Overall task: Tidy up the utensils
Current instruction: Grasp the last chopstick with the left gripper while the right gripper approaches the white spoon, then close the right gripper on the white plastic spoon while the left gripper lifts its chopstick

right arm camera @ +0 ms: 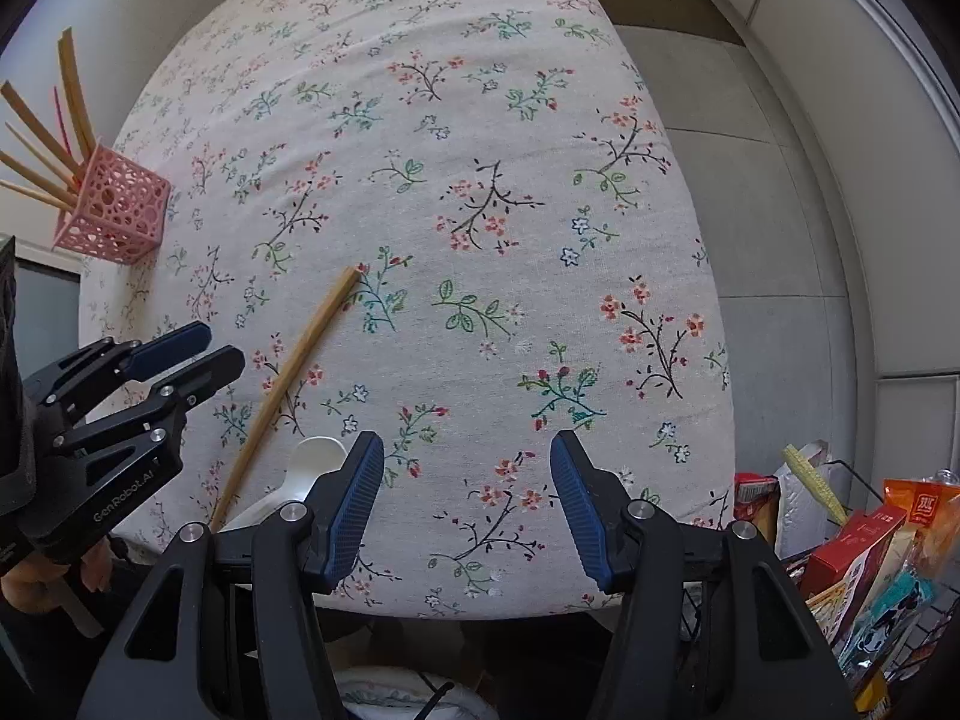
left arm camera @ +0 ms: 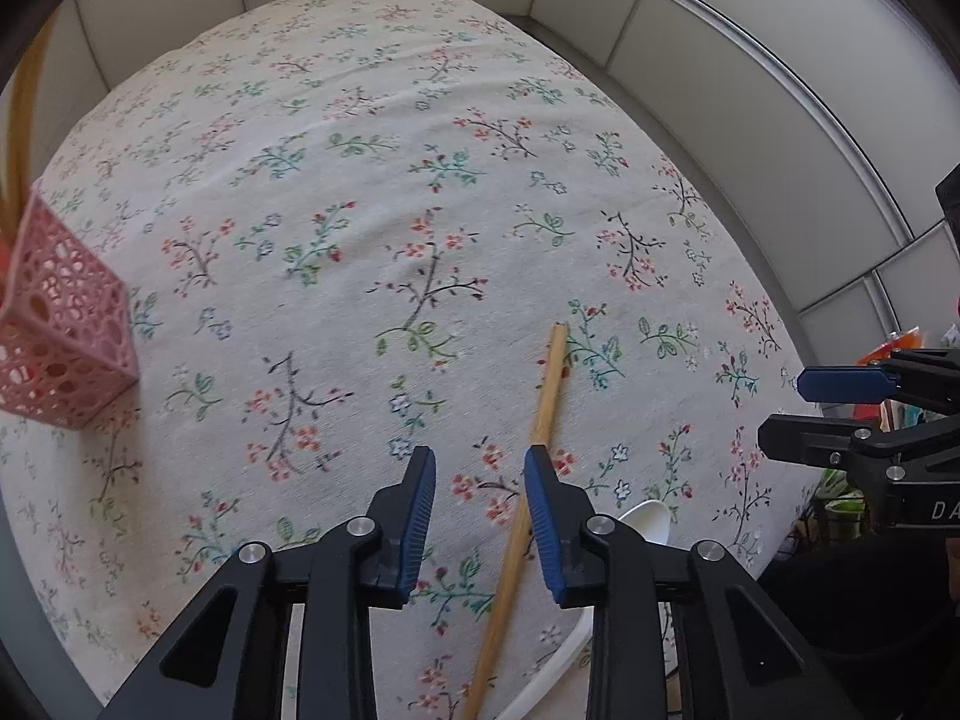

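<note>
A wooden chopstick [left arm camera: 528,480] lies on the floral tablecloth, also seen in the right wrist view [right arm camera: 288,378]. A white plastic spoon [left arm camera: 648,525] lies beside it near the table's front edge, partly hidden by fingers [right arm camera: 306,468]. A pink lattice holder [right arm camera: 114,210] stands at the far left with several chopsticks [right arm camera: 42,138] in it; it also shows in the left wrist view [left arm camera: 60,324]. My left gripper [left arm camera: 480,468] is open, low over the chopstick, its right finger beside it. My right gripper [right arm camera: 468,450] is open and empty above the cloth.
The table [right arm camera: 480,180] is covered by a floral cloth. A wire basket with snack packets [right arm camera: 864,552] stands to the right, below the table's edge. Walls close in behind and at the right [left arm camera: 720,60].
</note>
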`<state>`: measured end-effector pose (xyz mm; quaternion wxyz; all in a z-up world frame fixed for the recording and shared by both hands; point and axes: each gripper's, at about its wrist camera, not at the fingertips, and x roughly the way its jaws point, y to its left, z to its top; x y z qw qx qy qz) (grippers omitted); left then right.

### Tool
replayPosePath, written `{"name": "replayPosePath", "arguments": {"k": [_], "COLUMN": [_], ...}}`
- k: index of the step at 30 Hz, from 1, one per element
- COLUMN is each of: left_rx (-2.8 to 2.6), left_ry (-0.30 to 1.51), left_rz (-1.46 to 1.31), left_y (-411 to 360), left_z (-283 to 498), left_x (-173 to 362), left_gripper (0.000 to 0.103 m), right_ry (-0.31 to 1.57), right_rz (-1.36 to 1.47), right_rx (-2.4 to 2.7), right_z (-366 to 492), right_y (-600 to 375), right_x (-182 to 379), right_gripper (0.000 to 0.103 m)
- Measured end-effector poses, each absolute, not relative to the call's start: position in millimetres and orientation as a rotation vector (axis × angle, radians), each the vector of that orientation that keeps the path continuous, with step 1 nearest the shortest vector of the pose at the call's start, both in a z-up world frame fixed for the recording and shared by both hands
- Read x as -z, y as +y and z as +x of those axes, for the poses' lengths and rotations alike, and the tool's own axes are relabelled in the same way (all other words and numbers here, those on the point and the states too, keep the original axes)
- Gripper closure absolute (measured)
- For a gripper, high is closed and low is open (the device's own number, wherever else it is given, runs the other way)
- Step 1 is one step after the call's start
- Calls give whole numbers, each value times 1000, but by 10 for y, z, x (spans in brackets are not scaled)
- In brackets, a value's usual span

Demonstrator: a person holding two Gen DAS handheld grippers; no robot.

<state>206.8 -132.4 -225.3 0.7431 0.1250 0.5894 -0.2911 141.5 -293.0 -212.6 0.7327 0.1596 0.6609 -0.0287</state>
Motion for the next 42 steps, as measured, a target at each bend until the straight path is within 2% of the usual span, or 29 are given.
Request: {"name": "replayPosePath", "arguments": {"k": [8, 9, 10, 27, 32, 42], "left_rx": [671, 664, 656, 515, 496, 473], "left_ry": [1330, 1325, 1324, 1255, 1245, 1230], "left_rz": [344, 359, 369, 266, 237, 212], "left_y": [-1582, -1585, -1579, -733, -554, -420], "left_z": [2025, 2015, 2010, 2099, 2091, 2083], "left_x": [2469, 2472, 2477, 2146, 2088, 2019], "left_gripper": [85, 92, 95, 96, 96, 96], "right_ry": [1469, 1469, 1469, 1535, 1585, 1597], "right_rz": [353, 351, 349, 345, 375, 411], "right_rx": [61, 57, 54, -91, -123, -168], "right_z": [1442, 1447, 1449, 1554, 1581, 1659], "right_y": [-2933, -2921, -2904, -2435, -2350, -2220], "right_x": [2187, 2184, 2182, 2365, 2527, 2657], "right_gripper": [42, 42, 42, 44, 63, 86]}}
